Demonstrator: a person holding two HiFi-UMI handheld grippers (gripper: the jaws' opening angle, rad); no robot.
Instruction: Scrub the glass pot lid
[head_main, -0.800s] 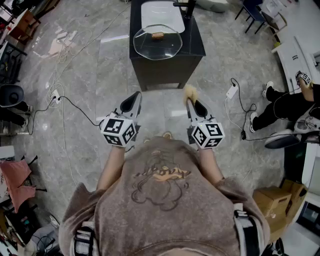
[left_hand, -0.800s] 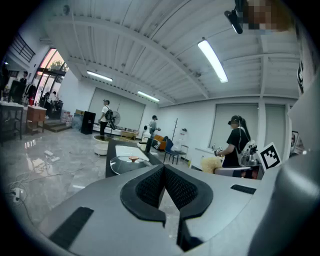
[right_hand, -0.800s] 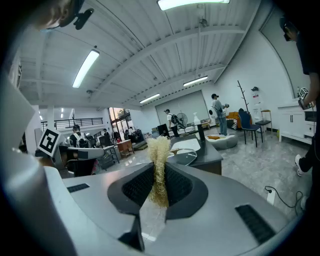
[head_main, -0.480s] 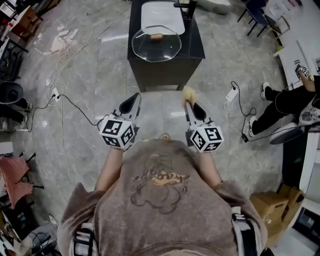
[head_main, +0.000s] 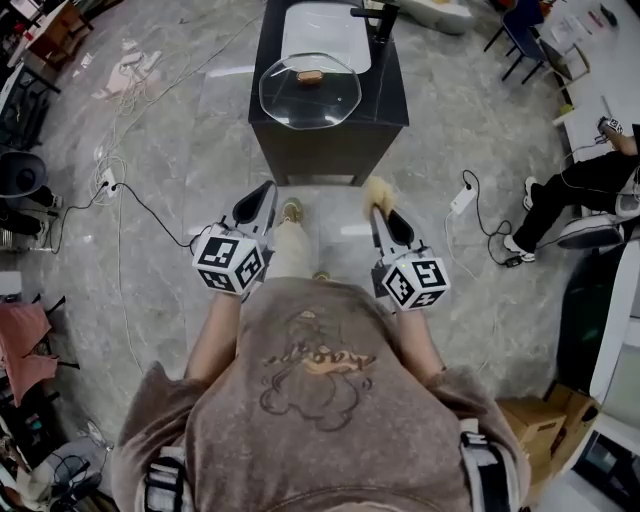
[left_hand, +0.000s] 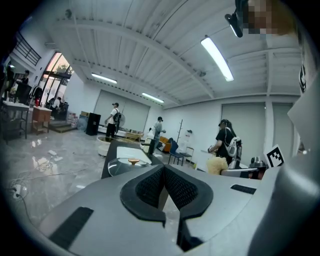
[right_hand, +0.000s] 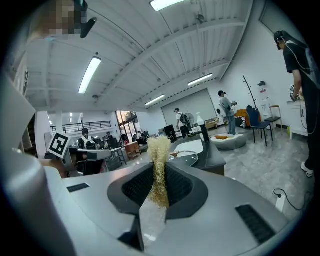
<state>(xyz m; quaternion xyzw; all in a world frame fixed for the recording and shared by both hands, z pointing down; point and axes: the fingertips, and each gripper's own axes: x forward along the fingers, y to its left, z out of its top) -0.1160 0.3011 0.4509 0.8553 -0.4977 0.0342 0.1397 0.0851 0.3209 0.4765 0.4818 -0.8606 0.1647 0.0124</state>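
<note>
The glass pot lid (head_main: 310, 90) lay at the near edge of the dark counter (head_main: 392, 112), in front of the white sink (head_main: 325, 30). Open floor (head_main: 320, 210) separated you from the counter, with a cable (head_main: 150, 213) on your left. Your left gripper (head_main: 264, 196) was closed on nothing. Your right gripper (head_main: 381, 208) clamped a straw-coloured scrubber (head_main: 378, 189), well apart from the lid.

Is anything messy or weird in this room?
Yes. Loose cables and a white power strip trail over the floor, easy to trip on. The glass pot lid sits flat on the black counter.
</note>
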